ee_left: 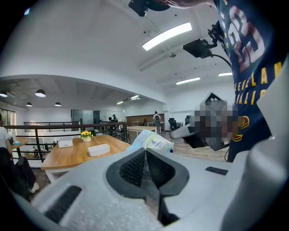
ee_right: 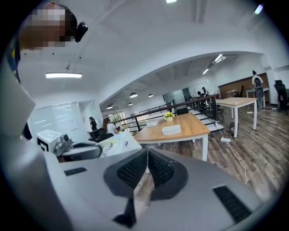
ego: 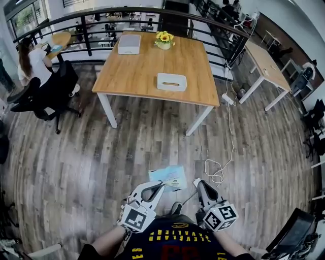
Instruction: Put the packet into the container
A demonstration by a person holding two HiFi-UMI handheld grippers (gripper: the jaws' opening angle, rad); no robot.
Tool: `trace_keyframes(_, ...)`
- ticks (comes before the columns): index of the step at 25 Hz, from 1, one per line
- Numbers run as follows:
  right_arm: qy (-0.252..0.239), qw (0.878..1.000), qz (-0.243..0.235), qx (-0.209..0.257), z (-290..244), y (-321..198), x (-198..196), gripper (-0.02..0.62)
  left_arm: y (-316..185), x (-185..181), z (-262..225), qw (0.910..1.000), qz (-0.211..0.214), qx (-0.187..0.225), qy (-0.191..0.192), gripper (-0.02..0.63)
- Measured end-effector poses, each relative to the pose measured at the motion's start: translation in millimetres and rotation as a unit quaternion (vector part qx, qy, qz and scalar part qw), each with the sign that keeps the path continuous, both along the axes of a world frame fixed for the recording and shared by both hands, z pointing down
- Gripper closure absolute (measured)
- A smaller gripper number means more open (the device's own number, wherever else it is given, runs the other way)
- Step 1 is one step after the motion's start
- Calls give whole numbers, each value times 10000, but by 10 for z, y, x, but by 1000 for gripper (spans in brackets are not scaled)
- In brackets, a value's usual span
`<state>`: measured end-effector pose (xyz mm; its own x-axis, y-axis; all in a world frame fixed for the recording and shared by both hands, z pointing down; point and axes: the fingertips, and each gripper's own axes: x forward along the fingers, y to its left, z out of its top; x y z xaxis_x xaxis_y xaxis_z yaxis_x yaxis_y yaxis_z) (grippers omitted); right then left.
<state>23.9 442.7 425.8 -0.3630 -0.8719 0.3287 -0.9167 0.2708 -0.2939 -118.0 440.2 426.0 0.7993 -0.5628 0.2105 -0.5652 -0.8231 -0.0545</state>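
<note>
Room: Open-plan office with a plank wood floor (ego: 76, 152) and a black railing (ego: 101, 15) far beyond both pairs of jaws. A seated person (ego: 33, 61) works well off to the left of the left jaws.
Table: A wooden table (ego: 137, 71) on white legs stands ahead of the jaws and well apart from them, with bare floor between.
Container: The white container (ego: 171, 82) sits near the table's front edge, ahead of both pairs of jaws and a little left of the left pair's line. What looks like a slot shows in its top. A second white box (ego: 129, 43) and a pot of sunflowers (ego: 163, 39) stand beyond it.
Left gripper: The left gripper (ego: 160, 186) is held close to the person's body, tipped slightly downward, its jaws clamped on one edge of the packet.
Right gripper: The right gripper (ego: 197, 182) is just beside the left, its jaws pressed together with nothing between them.
Packet: The pale blue-and-white packet (ego: 168, 176) juts out past the left jaw tips, to the left of the right jaws, over the floor and touching nothing else.
Step in hand: This appears to be the carry. The packet is gripped but the container is not yet reached.
Next move: The person likely needs to close the distance to the table and bring the left jaws above the container's top. The packet's free end would then be lined up with the opening, and only then would the jaws part. The thin packet may flop, so a steady approach seems wise.
</note>
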Motion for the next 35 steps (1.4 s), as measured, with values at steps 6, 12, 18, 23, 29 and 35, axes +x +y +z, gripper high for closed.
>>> trace_keyframes(6, -454, 9975, -276, 471, -177, -7, 259, 572, -28, 350, -7, 9997, -145, 55, -202, 595)
trace_keyframes(12, -819, 9911, -755, 736, -238, 35, 707, 473, -93, 999, -159, 9984, -294, 206, -438, 595)
trace_keyframes(18, -1330, 9838, -997, 670, -151, 47, 1095, 457, -85, 1437, -176, 9960, -562, 187, -663, 595)
trace_keyframes(23, -1550, 9781, -1248, 617, -137, -19, 1112, 456, -21, 1485, -192, 9934, -705, 138, -894, 595)
trace_keyframes(29, -1546, 9757, -1458, 533, -86, -120, 995, 454, -94, 1422, -105, 9918, -759, 113, -1021, 595)
trace_keyframes(35, -1542, 9780, -1347, 410, -66, -395, 813, 454, -337, 1205, 70, 9922, -537, 165, -1117, 595)
